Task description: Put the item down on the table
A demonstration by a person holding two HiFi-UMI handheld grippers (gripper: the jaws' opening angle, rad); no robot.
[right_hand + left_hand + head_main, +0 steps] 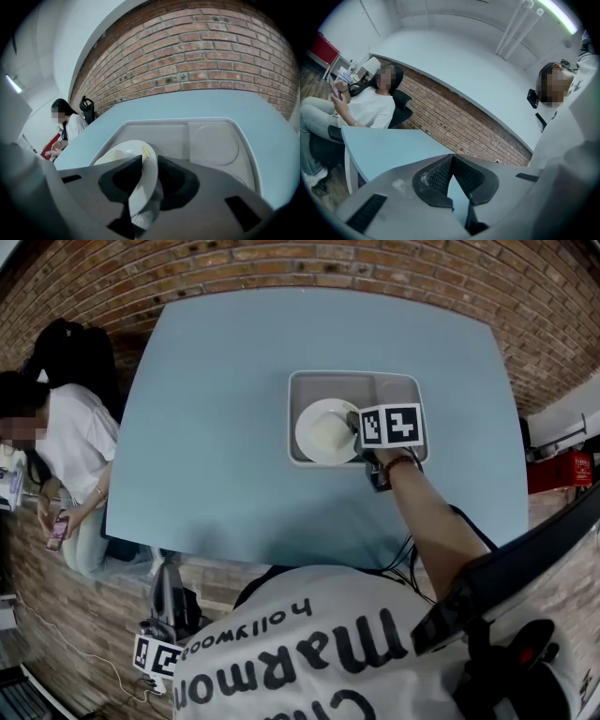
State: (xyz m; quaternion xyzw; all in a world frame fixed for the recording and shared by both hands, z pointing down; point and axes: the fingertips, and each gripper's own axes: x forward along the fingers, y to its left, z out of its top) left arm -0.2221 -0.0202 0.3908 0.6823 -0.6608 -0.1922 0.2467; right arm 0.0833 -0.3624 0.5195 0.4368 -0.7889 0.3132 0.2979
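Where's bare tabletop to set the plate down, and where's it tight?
Widest bare patch: table between the tray's left rim and the table's left edge. Narrower strips lie beyond the tray toward the brick wall, and right of it. Crowded only in the tray's left compartment, where the right tongs clamp the plate.

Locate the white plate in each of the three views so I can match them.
Head view: plate right of centre, over the tray's left compartment, with the right gripper at its right edge.
Left gripper view: not in it.
Right gripper view: bottom centre, its rim clamped between the jaws, tray behind.
Shared landmark: the blue table, with the brick wall beyond it, shows in all three.
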